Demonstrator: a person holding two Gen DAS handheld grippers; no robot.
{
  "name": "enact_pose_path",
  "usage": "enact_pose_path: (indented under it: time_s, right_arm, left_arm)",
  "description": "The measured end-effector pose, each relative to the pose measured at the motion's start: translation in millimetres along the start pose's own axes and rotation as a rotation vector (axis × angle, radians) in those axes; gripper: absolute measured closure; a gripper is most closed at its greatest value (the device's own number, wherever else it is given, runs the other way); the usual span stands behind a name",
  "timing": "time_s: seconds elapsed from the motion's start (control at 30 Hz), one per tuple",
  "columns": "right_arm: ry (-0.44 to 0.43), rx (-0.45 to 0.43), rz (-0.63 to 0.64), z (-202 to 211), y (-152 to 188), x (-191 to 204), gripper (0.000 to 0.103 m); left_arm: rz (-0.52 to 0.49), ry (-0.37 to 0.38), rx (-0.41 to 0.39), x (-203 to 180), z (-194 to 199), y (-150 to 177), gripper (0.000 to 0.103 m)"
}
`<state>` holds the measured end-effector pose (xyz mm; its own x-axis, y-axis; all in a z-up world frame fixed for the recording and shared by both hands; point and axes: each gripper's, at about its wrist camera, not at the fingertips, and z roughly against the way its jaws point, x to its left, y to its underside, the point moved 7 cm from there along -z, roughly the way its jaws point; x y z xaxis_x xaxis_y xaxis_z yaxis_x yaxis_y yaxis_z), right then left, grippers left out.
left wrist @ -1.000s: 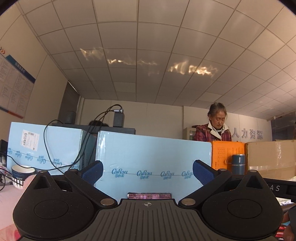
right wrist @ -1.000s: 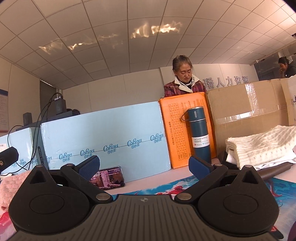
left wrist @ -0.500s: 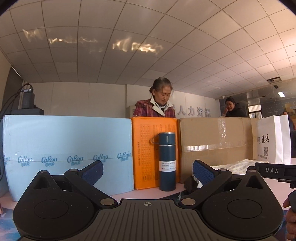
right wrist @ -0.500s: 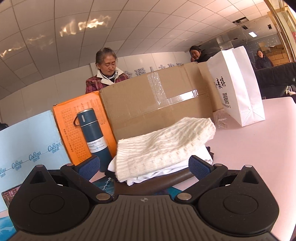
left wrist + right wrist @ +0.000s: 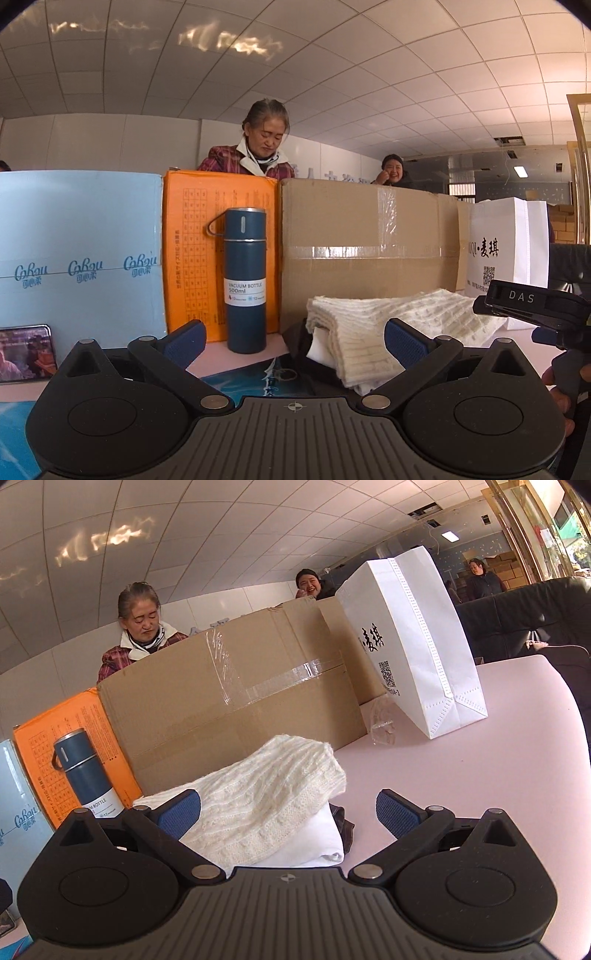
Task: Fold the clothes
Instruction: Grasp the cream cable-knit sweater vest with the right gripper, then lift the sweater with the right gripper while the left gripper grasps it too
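My left hand-held gripper [image 5: 293, 341] has its jaws spread wide with nothing between the blue pads [image 5: 184, 341]. Ahead of it and a little to its right lies the stack of clothes: a folded cream knit sweater [image 5: 391, 325] on top, a white garment [image 5: 319, 347] showing under its near end, and something dark [image 5: 295, 341] beneath that. Straight ahead, just left of the stack, a dark blue vacuum bottle [image 5: 245, 280] stands upright on the desk [image 5: 221, 360] in front of an orange box [image 5: 192, 251]. A brown cardboard box [image 5: 369, 251] rises behind the clothes.

My right hand-held gripper [image 5: 289, 814] is also wide open and holds nothing. The cream knit sweater [image 5: 269, 797] lies just ahead of it, toward its left finger, resting on the white garment [image 5: 317, 843], with the dark piece [image 5: 343, 827] peeking out at the stack's right edge. Bare pink desk [image 5: 461, 768] stretches ahead on the right, where a white paper bag [image 5: 413, 642] stands tilted beside the cardboard box [image 5: 229, 701].
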<state>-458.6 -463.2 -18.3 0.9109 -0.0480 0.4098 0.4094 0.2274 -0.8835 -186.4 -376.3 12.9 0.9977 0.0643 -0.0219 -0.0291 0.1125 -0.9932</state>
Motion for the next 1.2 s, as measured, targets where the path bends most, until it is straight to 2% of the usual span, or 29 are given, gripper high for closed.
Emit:
enact_pose_path:
  time_s: [0.13,0.2,0.23,0.27,0.3,0.33,0.37,0.47,0.63,0.73,0.8,0.93,1.1,1.2]
  right_arm:
    - [0.021,0.038,-0.063,-32,-3,-9,0.001]
    - [0.023,0.053,-0.083,-45,-3,-12,0.003]
    - [0.02,0.057,-0.084,-48,-1,-13,0.008]
    - [0.017,0.06,-0.084,-51,1,-13,0.018]
    - [0.019,0.069,-0.077,-53,3,-13,0.023]
    - [0.021,0.079,-0.069,-56,5,-13,0.038]
    - [0.023,0.088,-0.061,-58,7,-13,0.057]
    - [-0.024,0.084,-0.078,-57,9,-14,0.074]
    - [-0.094,0.039,-0.075,-43,8,-9,0.084]
    - [-0.146,0.024,-0.091,-32,6,-6,0.087]
    - [-0.203,0.032,-0.127,-21,4,-2,0.088]
    - [-0.309,0.091,-0.097,-2,4,11,0.089]
    - [-0.439,0.166,-0.055,23,3,27,0.089]
    - [-0.518,0.211,-0.03,39,3,36,0.088]
  left_arm:
    - [0.026,0.018,0.04,-3,-19,9,0.0]
    - [0.024,0.039,0.059,-6,-29,14,0.0]
    - [0.018,0.052,0.068,-8,-33,16,0.0]
    - [0.01,0.062,0.075,-10,-37,18,0.0]
    - [0.008,0.068,0.082,-12,-41,20,0.0]
    - [0.018,0.072,0.089,-12,-45,21,0.0]
    - [0.028,0.076,0.096,-13,-50,22,0.0]
    - [0.058,0.09,0.116,-13,-61,26,0.0]
    - [0.115,0.126,0.111,-4,-58,29,0.0]
    - [0.113,0.136,0.116,-6,-58,29,0.0]
    - [0.111,0.142,0.119,-7,-57,29,0.0]
    - [0.108,0.155,0.125,-9,-57,30,0.0]
    - [-0.019,0.187,0.1,-26,-48,27,0.0]
    - [-0.093,0.179,0.109,-33,-46,29,0.0]
